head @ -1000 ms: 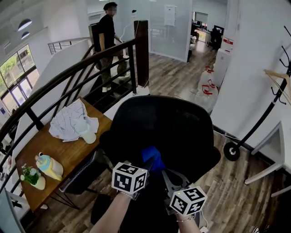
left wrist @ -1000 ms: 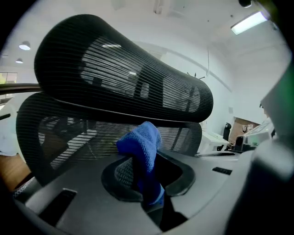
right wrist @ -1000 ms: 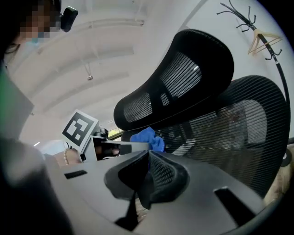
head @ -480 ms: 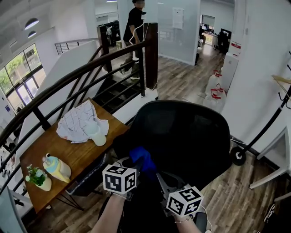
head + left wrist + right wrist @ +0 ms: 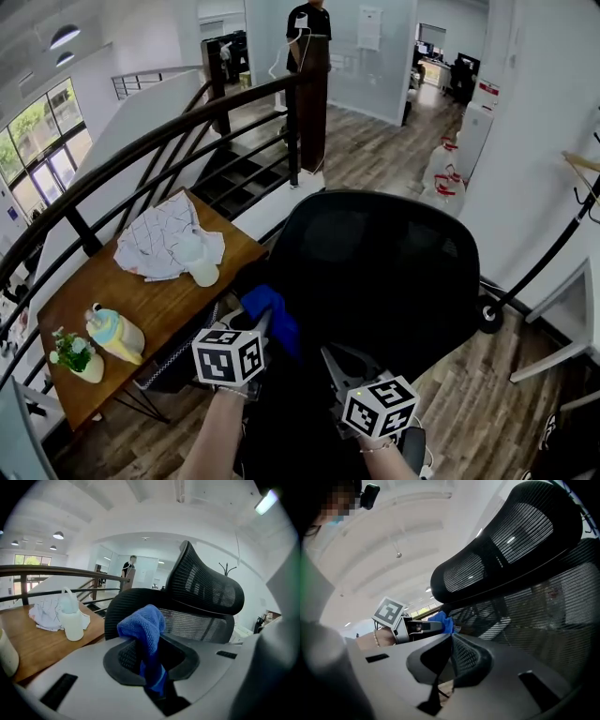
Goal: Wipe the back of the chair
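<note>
Your left gripper (image 5: 151,665) clamps a blue cloth (image 5: 143,625) near the chair back (image 5: 375,262). The jaws of your right gripper (image 5: 451,641) meet, empty.

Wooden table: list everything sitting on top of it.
On the wooden table: a crumpled white cloth, a white bottle at its edge, a teal-and-yellow pot and a small potted plant. Anything lying under the cloth is covered and cannot be seen.
</note>
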